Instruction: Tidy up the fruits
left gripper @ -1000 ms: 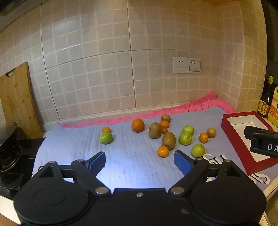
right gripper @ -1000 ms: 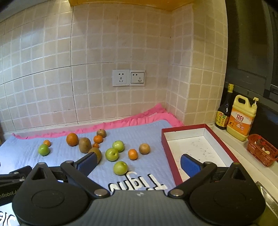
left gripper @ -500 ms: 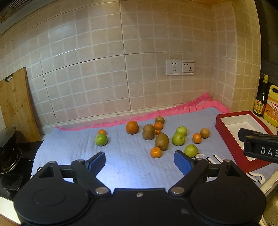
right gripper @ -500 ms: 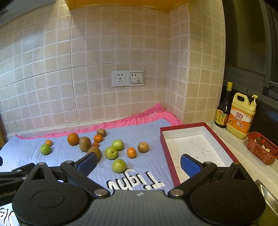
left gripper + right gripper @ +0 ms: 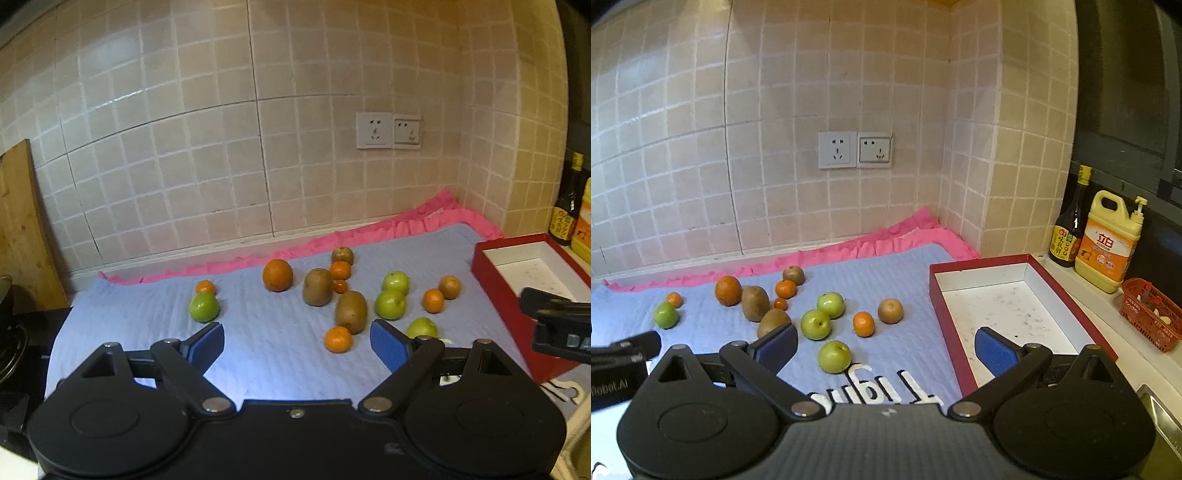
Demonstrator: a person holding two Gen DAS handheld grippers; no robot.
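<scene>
Loose fruit lies on a blue quilted mat [image 5: 266, 354]: a large orange [image 5: 277, 275], two kiwis [image 5: 317, 287], several green apples [image 5: 815, 324], small tangerines [image 5: 864, 324] and brown round fruits [image 5: 890, 311]. One green apple [image 5: 204, 306] sits apart at the left. A red tray with a white floor [image 5: 1015, 314] stands empty at the right. My left gripper [image 5: 297, 343] is open above the mat's near part, holding nothing. My right gripper [image 5: 884, 349] is open too, over the mat edge and the tray's near corner; the nearest green apple [image 5: 834, 356] lies between its fingers' line of sight.
A tiled wall with two sockets [image 5: 855, 149] backs the counter. A dark bottle [image 5: 1069, 225], a yellow detergent jug [image 5: 1108, 240] and a small red basket [image 5: 1150, 319] stand right of the tray. A wooden board [image 5: 20, 229] leans at the left beside a stove [image 5: 14, 332].
Both grippers have shifted slightly, so the fruit sits a little lower and further left in view. Both stay open and no fruit has moved.
</scene>
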